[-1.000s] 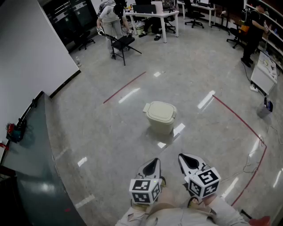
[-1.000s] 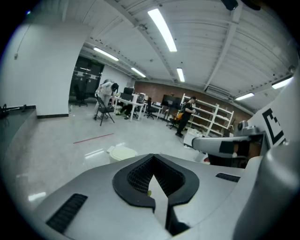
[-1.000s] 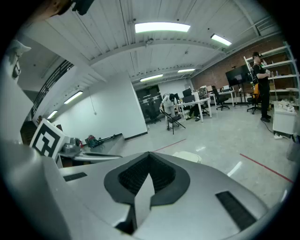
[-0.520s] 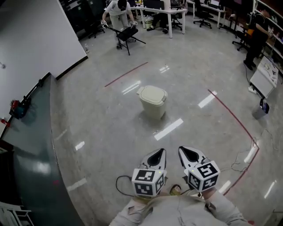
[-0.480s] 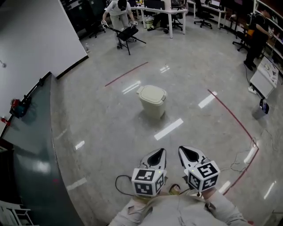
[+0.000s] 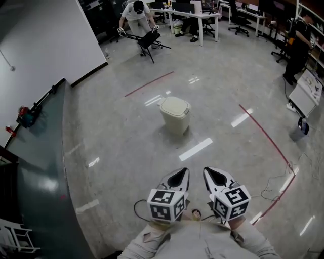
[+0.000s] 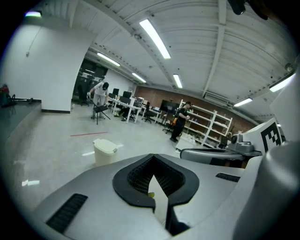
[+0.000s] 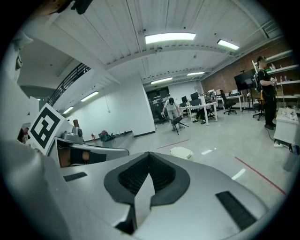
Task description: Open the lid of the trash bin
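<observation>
The trash bin [image 6: 175,117] stands alone out on the glossy grey floor [image 6: 121,146], its pale lid [image 6: 175,105] down flat and shut, and nothing touches it. It sits well ahead of the person holding the tools, roughly in line with the gap between the two grippers, and shows small in the left gripper view [image 7: 104,151] and as a low pale shape in the right gripper view [image 8: 181,153]. A red tape line [image 6: 150,83] runs across the floor beyond the bin, and a second red line [image 6: 268,139] slants down to its right. The left gripper [image 6: 177,178] and right gripper [image 6: 216,177] are held side by side low and close to the person's body, far short of the bin. Each has its jaws pressed together at the tips with nothing between them, as both gripper views show [image 7: 152,157] [image 8: 149,154]. A thin dark cable [image 6: 139,207] loops on the floor just left of the left gripper. Along the left runs a dark counter [image 6: 40,152] under a white wall [image 6: 45,40]. At the far end someone bends over a black folding chair [image 6: 150,39] near white desks [image 6: 190,15], and another person [image 6: 298,43] in dark clothes stands at the right edge.
</observation>
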{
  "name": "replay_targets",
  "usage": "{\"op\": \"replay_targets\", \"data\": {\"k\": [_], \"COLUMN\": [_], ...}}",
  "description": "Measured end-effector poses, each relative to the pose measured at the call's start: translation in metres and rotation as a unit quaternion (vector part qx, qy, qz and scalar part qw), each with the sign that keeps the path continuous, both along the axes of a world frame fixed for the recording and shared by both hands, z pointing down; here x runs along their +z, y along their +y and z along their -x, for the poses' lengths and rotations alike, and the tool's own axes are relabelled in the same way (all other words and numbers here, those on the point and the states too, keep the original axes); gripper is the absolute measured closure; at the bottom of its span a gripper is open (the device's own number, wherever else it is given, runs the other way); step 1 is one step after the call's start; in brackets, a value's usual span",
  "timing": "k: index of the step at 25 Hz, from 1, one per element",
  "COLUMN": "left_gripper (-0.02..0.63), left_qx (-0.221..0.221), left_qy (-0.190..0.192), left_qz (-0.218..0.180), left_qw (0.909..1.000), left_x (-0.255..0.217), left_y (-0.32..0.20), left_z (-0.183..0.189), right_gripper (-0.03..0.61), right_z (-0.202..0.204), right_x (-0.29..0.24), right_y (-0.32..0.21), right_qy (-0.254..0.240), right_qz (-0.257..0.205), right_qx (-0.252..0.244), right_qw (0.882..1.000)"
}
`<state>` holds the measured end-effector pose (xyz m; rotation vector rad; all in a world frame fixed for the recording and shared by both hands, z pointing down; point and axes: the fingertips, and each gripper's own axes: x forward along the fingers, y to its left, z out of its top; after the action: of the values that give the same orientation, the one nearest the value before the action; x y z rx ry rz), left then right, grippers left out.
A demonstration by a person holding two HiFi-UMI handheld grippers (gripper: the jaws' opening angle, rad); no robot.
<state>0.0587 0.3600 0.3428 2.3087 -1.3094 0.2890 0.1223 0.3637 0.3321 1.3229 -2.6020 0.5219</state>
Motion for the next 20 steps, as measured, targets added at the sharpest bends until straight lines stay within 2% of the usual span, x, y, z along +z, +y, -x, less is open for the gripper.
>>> {"op": "replay_targets", "data": {"k": [10,20], "left_gripper": [0.611,0.611], "left_qx": [-0.006,0.003], "left_qy": [-0.006,-0.010], "left_qz": [-0.003,-0.001], "left_qw": [1.0000,0.9999], "left_x": [-0.005,-0.004], "left_y": [-0.023,-0.100], "left_z": [-0.011,-0.001], "right_gripper": [0.574,0.574], "right_z": [-0.007,0.004], "right_x": [0.001,0.002], "right_y": [-0.017,-0.088], "right_qy": [-0.005,0.000], "right_qz": [0.011,0.015], "right_qx": [-0.011,-0.011], "right_qw": [1.000,1.000]}}
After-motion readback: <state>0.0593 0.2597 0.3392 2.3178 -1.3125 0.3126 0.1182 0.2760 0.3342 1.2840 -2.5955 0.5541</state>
